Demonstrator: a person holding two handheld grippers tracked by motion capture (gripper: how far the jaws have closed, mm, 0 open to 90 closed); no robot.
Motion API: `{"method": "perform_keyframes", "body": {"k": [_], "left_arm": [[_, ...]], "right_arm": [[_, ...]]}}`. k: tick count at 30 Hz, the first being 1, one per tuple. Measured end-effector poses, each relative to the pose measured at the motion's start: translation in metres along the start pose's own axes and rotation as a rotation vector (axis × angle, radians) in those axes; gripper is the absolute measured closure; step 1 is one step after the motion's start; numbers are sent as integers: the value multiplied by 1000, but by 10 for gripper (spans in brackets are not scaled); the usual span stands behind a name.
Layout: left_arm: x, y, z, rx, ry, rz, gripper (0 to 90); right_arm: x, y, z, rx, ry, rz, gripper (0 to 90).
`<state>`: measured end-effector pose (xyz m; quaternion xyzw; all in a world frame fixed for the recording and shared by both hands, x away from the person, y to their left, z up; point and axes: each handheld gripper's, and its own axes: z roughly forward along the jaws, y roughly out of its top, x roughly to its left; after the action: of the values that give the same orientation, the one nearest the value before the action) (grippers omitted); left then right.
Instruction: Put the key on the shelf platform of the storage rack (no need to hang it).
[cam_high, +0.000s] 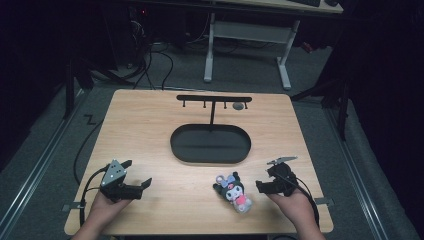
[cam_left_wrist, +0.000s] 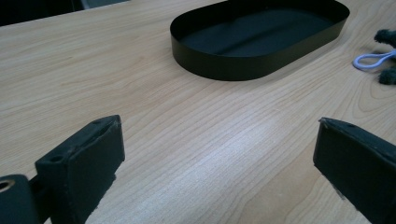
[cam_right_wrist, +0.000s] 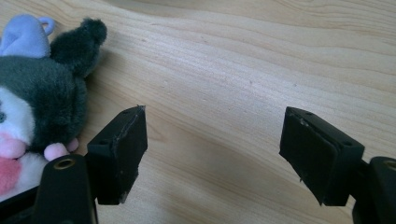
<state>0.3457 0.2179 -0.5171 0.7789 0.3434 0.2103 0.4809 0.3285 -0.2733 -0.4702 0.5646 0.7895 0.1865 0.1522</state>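
A small plush toy (cam_high: 234, 192), dark grey with a white face, pink dress and pale blue loop, lies on the wooden table (cam_high: 150, 130) near its front edge. My right gripper (cam_high: 264, 179) rests open just to its right, apart from it. In the right gripper view the plush (cam_right_wrist: 42, 102) lies left of the open gripper (cam_right_wrist: 212, 149), close beside the left jaw, with bare wood between the jaws. My left gripper (cam_high: 136, 173) sits open at the front left. In the left gripper view the open gripper (cam_left_wrist: 217, 154) faces the black oval tray (cam_left_wrist: 224, 65) and the plush's loop (cam_left_wrist: 371, 59).
The black oval tray (cam_high: 210, 157) sits mid-table, with a black T-shaped rack (cam_high: 214, 98) with small hooks standing at its far side. Behind the table are a white desk frame (cam_high: 247, 32) and floor cables (cam_high: 150, 60). Bare wood lies between my two grippers.
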Motion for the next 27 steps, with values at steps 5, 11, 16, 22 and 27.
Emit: {"method": "perform_keyframes", "body": {"k": [5,11,16,22,27], "left_arm": [[0,0,2,5,3,6,28],[-3,1,3,10,0,16,29],[-4,1,2,7,-7,16,29],[-5,-1,2,19,-12,29,28],[-7,-2,-1,23,-10,39,27]], "right_arm": [[4,3,1,32,-4,-14,236],[8,5,-1,67,-22,-64,246],[9,3,-2,95,1,-60,251],[9,4,-3,125,1,-80,253],[14,4,-7,134,4,-113,252]]}}
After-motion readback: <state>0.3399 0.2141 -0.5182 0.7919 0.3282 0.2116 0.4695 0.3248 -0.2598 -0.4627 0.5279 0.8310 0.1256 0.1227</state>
